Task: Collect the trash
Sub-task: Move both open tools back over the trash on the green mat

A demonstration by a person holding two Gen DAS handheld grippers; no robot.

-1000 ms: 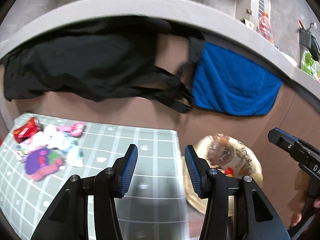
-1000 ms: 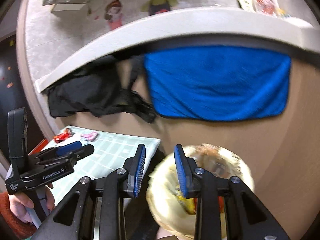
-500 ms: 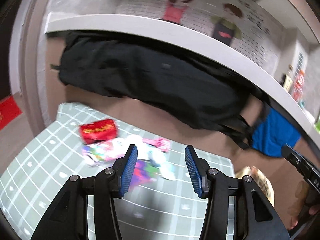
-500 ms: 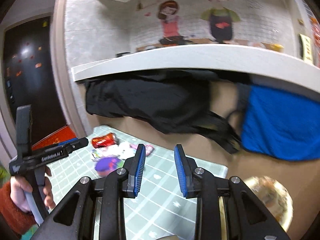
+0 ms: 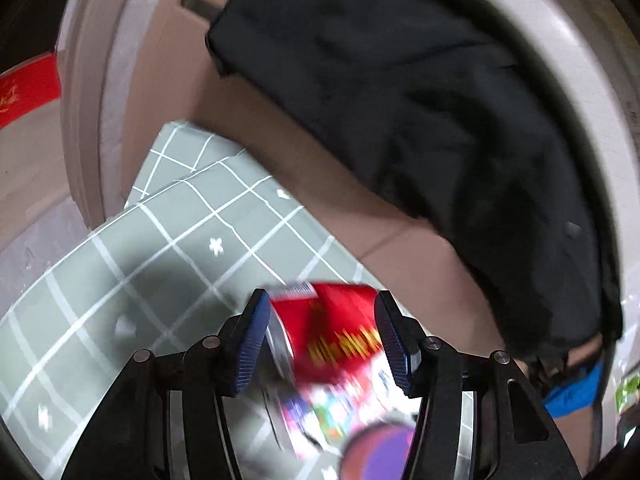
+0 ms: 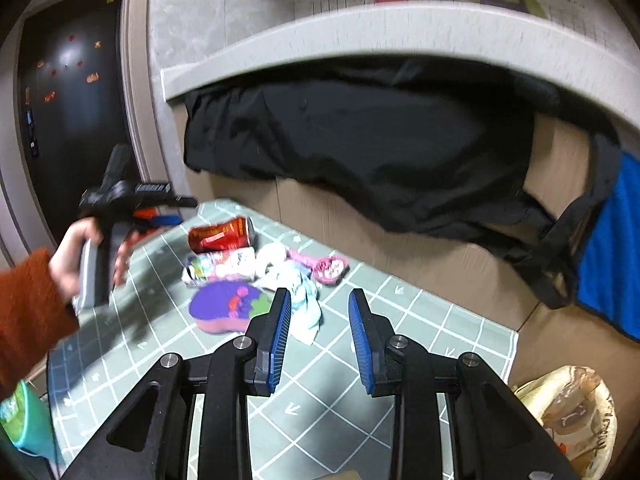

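A red drink can (image 5: 332,328) lies on its side on the green checked mat (image 5: 172,248). My left gripper (image 5: 322,300) is low over it, its jaws opening. The can shows between the blue pads, which do not press on it. From the right wrist view the left gripper (image 6: 180,211), held by a hand in an orange sleeve, sits just left of the can (image 6: 222,234). A colourful wrapper (image 6: 220,266), a purple packet (image 6: 228,306), white tissue (image 6: 296,284) and a pink wrapper (image 6: 328,268) lie beside it. My right gripper (image 6: 318,294) is open above the mat with nothing in it.
A yellowish bag (image 6: 576,412) with trash inside stands on the floor right of the mat (image 6: 400,340). A black garment (image 6: 360,152) and a blue towel (image 6: 616,264) hang from a white counter edge over a cardboard-brown wall. A teal object (image 6: 28,420) is at the lower left.
Both views swung left from the yellowish bag to the trash pile. My left gripper rolled and dropped onto the red can, jaws a little wider. The right gripper left the bag, still open.
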